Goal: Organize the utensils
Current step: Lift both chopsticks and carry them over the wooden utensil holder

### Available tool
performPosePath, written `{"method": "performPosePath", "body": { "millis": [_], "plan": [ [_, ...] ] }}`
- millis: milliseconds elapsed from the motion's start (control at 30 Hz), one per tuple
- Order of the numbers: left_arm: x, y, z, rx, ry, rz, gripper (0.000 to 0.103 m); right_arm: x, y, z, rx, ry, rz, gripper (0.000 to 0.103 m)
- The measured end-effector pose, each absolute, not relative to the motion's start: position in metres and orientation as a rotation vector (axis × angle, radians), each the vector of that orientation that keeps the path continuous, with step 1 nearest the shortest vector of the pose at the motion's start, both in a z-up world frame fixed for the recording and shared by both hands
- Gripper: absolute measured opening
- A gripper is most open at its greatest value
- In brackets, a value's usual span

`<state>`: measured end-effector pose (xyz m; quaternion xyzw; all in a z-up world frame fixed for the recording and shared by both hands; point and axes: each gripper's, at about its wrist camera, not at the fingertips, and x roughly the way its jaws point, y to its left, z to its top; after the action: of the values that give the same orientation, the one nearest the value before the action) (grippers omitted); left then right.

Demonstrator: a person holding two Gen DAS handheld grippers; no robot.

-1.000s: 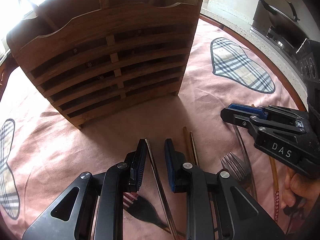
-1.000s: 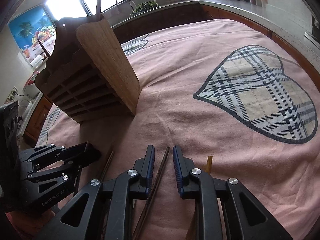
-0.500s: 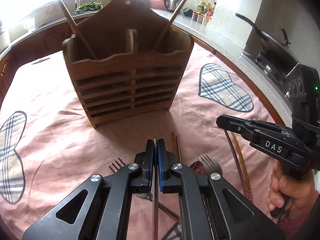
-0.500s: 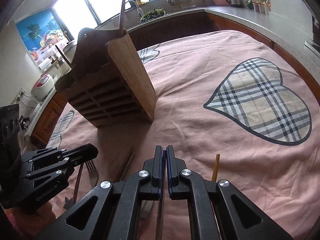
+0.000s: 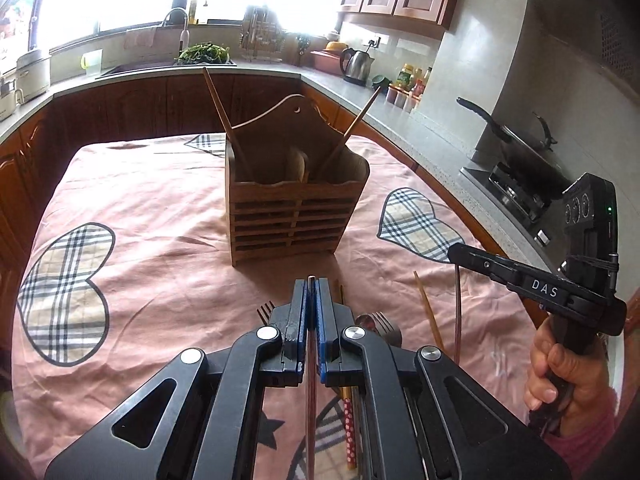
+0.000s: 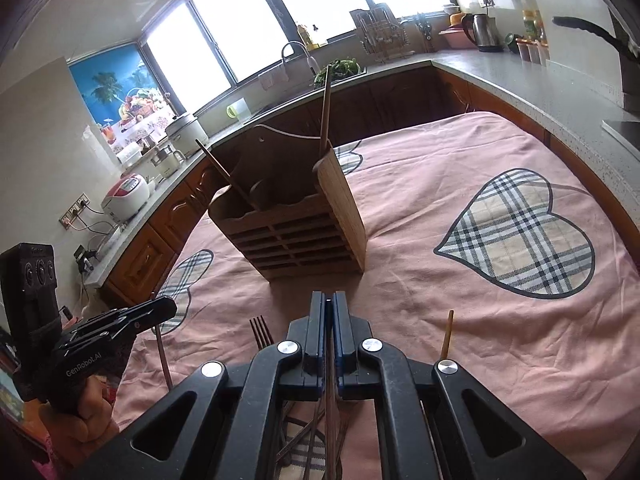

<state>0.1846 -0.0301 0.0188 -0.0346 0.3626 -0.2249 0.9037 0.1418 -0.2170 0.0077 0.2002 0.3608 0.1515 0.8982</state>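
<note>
Wooden utensil caddy (image 5: pixel 296 208) stands straight ahead of both grippers. Left gripper (image 5: pixel 311 280) and right gripper (image 6: pixel 328 300) each clench one chopstick lengthwise; the left seems nearer its compartments.

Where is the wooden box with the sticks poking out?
The wooden box stands upright on the pink cloth in the middle of both views, just beyond both shut grippers, between two checked hearts.

Bright daylight from blown-out windows (image 6: pixel 280 12), soft shadows on tablecloth (image 5: pixel 160 280), fisheye-bent dark edges
</note>
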Motion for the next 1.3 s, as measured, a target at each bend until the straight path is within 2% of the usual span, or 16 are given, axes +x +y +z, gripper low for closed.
{"method": "performPosePath", "body": {
  "millis": [667,1300],
  "plan": [
    [0.141,0.001,0.060,-0.129,0.608,-0.429,0.003,0.096,-0.221,0.058,0.387,0.601,0.320,0.003],
    [0.149,0.029,0.087,-0.250,0.479,-0.393,0.003,0.098,-0.231,0.086,0.418,0.462,0.283,0.003]
  ]
}}
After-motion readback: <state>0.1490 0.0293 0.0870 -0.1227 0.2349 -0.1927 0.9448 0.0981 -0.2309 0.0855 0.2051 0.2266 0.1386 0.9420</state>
